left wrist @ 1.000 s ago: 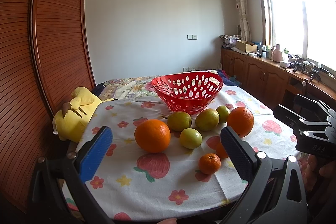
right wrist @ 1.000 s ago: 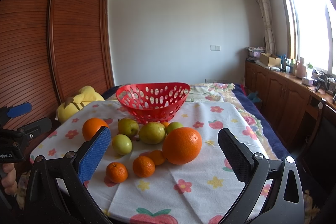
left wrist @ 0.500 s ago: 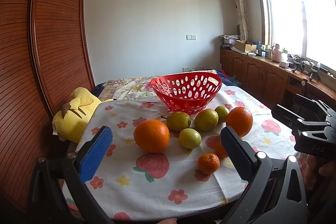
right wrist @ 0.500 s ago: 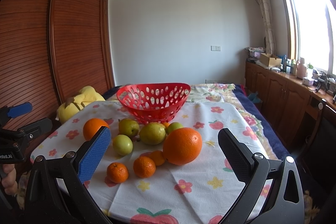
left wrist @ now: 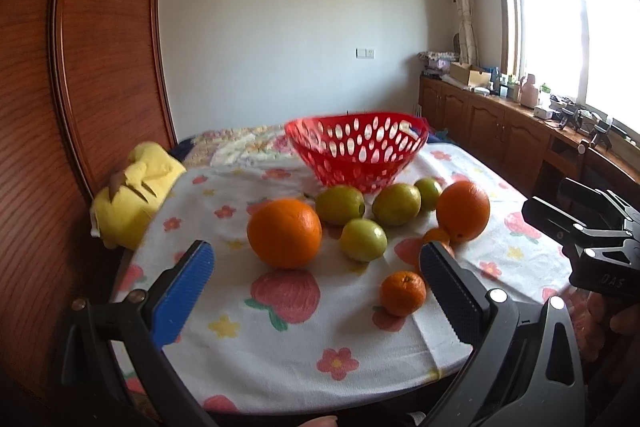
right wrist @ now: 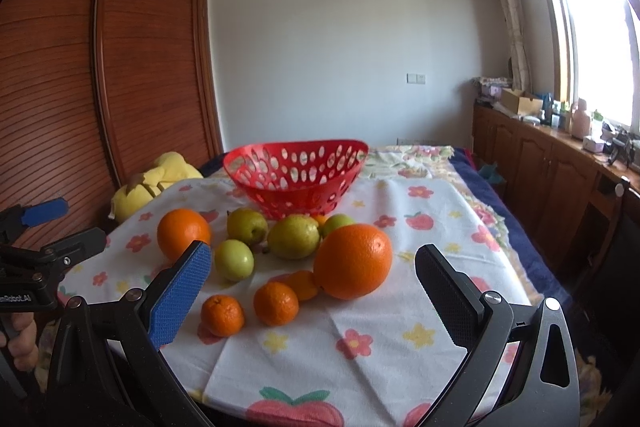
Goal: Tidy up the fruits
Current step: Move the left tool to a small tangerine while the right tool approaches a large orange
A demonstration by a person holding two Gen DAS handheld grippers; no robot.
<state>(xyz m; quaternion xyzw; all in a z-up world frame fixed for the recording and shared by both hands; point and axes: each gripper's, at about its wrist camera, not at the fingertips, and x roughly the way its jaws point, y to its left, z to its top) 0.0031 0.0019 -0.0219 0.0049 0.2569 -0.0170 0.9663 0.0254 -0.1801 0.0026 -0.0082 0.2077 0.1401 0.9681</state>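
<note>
A red perforated basket (left wrist: pixel 356 151) (right wrist: pixel 296 175) stands empty at the far side of the floral tablecloth (left wrist: pixel 280 327). In front of it lie two big oranges (left wrist: pixel 284 233) (right wrist: pixel 352 261), several green fruits (left wrist: pixel 363 239) (right wrist: pixel 294 237) and small mandarins (left wrist: pixel 402 293) (right wrist: pixel 276 303). My left gripper (left wrist: pixel 316 273) is open, held short of the near big orange, nothing between its fingers. My right gripper (right wrist: pixel 312 277) is open too, hovering before the other big orange (right wrist: pixel 183 233) and the mandarins. Each gripper shows at the edge of the other's view.
A yellow plush toy (left wrist: pixel 136 195) lies off the table's left edge by the wooden wardrobe (left wrist: pixel 80 67). Wooden cabinets (right wrist: pixel 540 167) with clutter run under the window on the right. A hand (right wrist: pixel 20 343) holds the left gripper's handle.
Both grippers have moved slightly forward toward the fruit, so the fruit looks a little larger. Fingers stay open and no fruit has shifted.
</note>
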